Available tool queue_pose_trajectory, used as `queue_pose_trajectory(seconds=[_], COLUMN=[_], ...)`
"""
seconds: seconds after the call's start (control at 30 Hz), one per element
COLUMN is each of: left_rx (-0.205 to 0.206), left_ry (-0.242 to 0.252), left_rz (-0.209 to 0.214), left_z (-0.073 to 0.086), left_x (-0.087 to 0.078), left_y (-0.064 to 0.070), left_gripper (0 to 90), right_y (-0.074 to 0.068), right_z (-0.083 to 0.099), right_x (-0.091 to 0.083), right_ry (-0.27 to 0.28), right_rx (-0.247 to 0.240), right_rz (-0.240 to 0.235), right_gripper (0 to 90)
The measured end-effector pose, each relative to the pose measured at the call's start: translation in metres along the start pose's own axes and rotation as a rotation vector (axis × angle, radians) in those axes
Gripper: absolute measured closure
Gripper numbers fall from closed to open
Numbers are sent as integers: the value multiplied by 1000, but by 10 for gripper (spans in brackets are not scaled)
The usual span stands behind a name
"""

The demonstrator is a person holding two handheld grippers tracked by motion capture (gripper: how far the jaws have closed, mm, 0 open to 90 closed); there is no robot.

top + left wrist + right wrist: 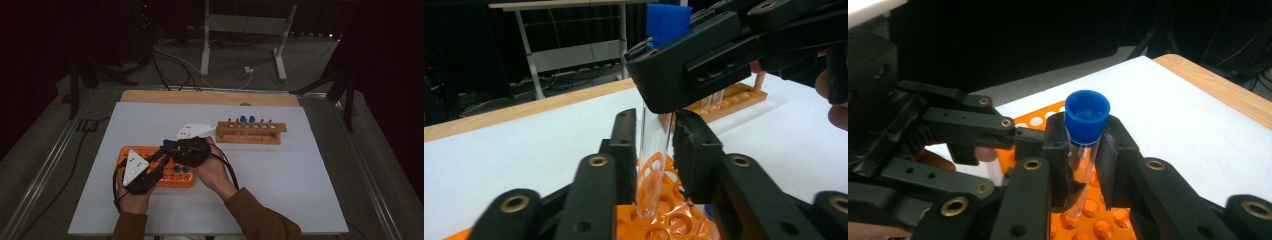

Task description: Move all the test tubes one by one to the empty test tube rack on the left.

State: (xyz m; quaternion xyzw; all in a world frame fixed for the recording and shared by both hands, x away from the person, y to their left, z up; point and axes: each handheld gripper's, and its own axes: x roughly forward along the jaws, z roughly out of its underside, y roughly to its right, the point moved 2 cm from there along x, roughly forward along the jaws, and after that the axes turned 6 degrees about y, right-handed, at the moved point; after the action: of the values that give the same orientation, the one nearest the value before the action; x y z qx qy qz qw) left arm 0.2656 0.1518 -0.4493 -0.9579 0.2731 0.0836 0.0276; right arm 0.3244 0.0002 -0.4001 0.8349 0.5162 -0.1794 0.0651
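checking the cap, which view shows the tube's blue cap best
The right gripper view: the blue cap faces the camera whole, just above the right gripper. The left gripper view shows only a blue corner; the high view a tiny blue spot.

High view overhead; tool views close, sharing orange rack (176, 172).

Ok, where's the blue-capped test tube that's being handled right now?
The blue-capped test tube stands upright just above the orange rack at the table's front left, with the right gripper clamped below its cap and the left gripper around its lower half.
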Motion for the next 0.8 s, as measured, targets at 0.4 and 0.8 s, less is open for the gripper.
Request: queue_pose_trajectory(seconds=[0.4, 0.8], left_rx=[-4, -59], left_ry=[-1, -15], left_rz=[7, -17], left_z=[2, 11], left_x=[0, 1], left_y=[0, -8], left_gripper=[783, 784], right_y=[1, 18], right_z=[1, 2], right_x=[0, -17], right_ry=[-5, 25], right_rx=[8, 32], right_rz=[-23, 25], right_gripper=[743, 436])
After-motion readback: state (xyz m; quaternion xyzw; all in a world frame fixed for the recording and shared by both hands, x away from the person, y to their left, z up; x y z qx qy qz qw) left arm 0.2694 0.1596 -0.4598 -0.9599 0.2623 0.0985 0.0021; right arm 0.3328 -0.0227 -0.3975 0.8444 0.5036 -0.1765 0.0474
